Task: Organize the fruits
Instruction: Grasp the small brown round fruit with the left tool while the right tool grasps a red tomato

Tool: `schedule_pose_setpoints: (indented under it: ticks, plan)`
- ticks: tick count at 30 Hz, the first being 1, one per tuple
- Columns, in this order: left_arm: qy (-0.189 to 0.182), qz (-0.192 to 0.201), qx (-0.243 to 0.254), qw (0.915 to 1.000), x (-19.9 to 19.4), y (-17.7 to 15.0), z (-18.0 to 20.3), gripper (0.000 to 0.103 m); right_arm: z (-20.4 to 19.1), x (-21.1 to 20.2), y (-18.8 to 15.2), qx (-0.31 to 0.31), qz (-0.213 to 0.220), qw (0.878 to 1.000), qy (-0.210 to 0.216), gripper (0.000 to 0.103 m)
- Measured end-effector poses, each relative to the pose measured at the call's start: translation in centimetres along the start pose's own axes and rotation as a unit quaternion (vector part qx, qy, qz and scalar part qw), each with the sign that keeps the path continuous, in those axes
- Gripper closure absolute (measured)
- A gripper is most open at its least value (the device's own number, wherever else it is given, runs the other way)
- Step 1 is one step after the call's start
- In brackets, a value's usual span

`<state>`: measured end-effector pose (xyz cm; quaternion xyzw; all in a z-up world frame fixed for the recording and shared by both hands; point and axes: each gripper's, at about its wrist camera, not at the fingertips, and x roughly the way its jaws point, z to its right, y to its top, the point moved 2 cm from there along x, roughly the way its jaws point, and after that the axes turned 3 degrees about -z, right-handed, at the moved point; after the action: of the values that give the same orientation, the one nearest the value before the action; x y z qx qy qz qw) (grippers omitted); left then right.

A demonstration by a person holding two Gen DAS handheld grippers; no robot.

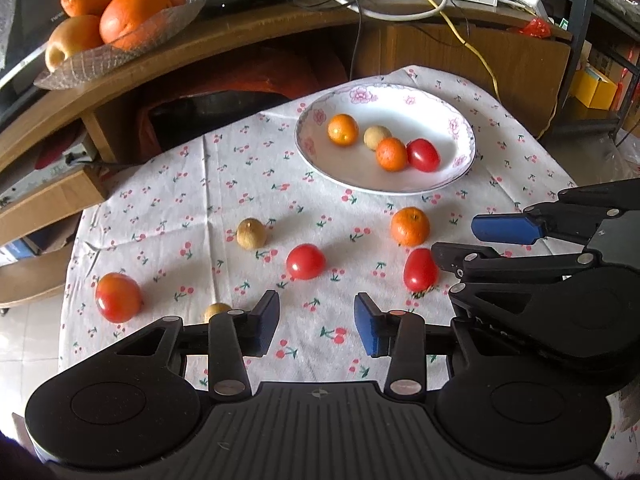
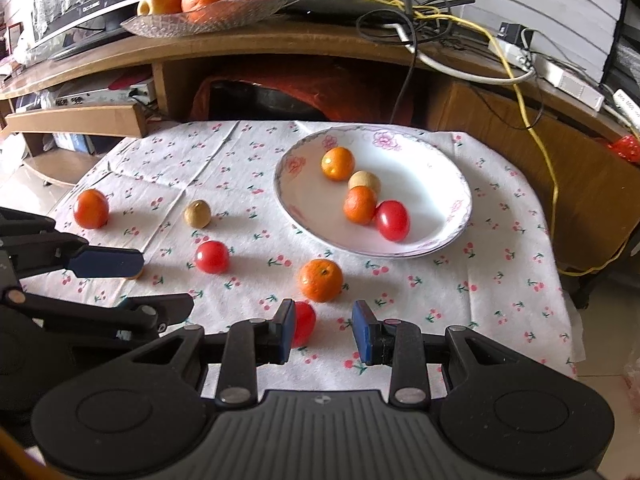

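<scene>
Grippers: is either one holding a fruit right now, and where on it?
No. The left gripper and right gripper are both open with nothing between their fingers; the fruit lies on the tablecloth or plate.

White floral-rimmed plate [image 1: 460, 120] sits at the far right of the cherry-print cloth-covered surface [image 1: 224, 184], four small fruits in it; six lie loose in front and left.

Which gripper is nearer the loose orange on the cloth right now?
Right. The right gripper sits open just short of the orange, slightly to its right. The left gripper, also open, is farther back and off to the orange's left.
</scene>
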<state>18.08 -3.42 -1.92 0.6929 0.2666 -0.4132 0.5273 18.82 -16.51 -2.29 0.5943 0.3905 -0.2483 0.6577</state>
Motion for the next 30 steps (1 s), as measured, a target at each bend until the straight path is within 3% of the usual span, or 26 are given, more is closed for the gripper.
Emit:
schedule_pose_setpoints:
  ticks: [6,11,22,30]
  plan:
    - [-0.024,-0.007,-0.019,0.9995,0.2,-0.3,-1.6,0.036,0.4,0.5,0.2,0.017,-0.013,1.000,0.023,0.067]
    - [-0.037,-0.015,-0.053,0.9978,0.4,-0.1,-3.3,0.036,1.6,1.3,0.4,0.040,-0.029,0.999,0.021,0.067]
    - [-0.023,-0.028,-0.118,0.9924,1.2,-0.1,-7.5,0.034,2.9,2.3,0.5,0.070,-0.045,0.996,0.033,0.066]
    - [-0.021,-0.057,-0.127,0.9900,4.2,0.0,-7.5,0.035,2.8,2.6,1.0,0.073,-0.045,0.996,0.037,0.058]
